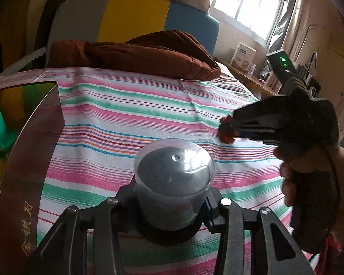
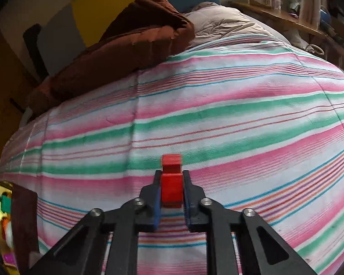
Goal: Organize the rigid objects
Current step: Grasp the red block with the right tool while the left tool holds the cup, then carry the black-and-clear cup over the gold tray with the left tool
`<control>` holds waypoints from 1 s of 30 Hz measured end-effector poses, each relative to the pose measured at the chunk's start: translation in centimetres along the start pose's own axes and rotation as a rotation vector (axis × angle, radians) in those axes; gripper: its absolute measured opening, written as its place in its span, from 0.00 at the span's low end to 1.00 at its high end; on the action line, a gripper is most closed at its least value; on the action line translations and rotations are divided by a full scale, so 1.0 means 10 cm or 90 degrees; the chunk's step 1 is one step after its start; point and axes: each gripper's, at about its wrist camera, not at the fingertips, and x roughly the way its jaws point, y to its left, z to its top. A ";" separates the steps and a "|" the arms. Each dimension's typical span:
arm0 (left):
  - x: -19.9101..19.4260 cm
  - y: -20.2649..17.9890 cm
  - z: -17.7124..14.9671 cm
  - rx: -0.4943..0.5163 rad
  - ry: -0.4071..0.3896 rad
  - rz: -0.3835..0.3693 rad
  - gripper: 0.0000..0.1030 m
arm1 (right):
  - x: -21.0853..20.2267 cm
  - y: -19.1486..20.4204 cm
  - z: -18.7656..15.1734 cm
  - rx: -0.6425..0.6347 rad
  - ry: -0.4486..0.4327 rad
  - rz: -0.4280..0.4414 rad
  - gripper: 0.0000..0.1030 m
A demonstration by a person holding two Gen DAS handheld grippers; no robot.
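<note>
Bed: the striped sheet (image 1: 130, 105) carried everything, with a brown quilt (image 1: 137, 52) bunched along its far edge.
Box: a dark gold-lined box (image 1: 27, 160) stood at the left edge, with green toys inside.
Canister: a clear-lidded cylinder (image 1: 174, 178) on a black base sat near the near edge, middle of the bed.
Left gripper: the left gripper (image 1: 172, 204) was clamped around the canister's lower wall.
Canister handling: probably light and stiff, but its smooth plastic looked slippery; a low hold near the base seemed safest.
Red piece: a small notched red block (image 2: 171, 183) was toward the right edge.
Right gripper: the right gripper (image 2: 172, 192) pinched the block's flat sides.
Block handling: rigid, light, easy to hold.
</note>
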 end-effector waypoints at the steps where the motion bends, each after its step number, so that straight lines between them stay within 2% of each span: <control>1: 0.00 0.00 0.01 0.000 0.000 0.000 0.43 | -0.02 -0.04 -0.02 0.006 0.003 0.009 0.15; 4: 0.01 0.00 0.01 -0.003 0.000 -0.003 0.43 | -0.08 -0.16 -0.08 0.027 0.017 0.033 0.15; 9: 0.01 0.01 0.01 -0.003 0.000 -0.003 0.43 | -0.22 -0.22 -0.26 0.028 0.047 0.044 0.15; 15: 0.01 0.01 0.01 -0.005 0.002 -0.004 0.43 | -0.45 -0.20 -0.53 -0.008 0.084 0.067 0.15; 20: 0.02 0.02 0.03 -0.009 0.005 -0.007 0.43 | -0.49 -0.12 -0.74 -0.098 0.070 0.071 0.15; 24: -0.02 0.03 0.05 -0.016 0.016 -0.007 0.43 | -0.51 -0.13 -0.65 -0.103 0.058 0.101 0.15; 27: -0.12 0.02 0.03 -0.016 0.020 -0.004 0.42 | -0.56 -0.14 -0.64 -0.109 0.044 0.096 0.15; 30: -0.28 0.01 -0.02 -0.023 0.019 -0.007 0.42 | -0.55 -0.09 -0.65 -0.113 0.053 0.104 0.15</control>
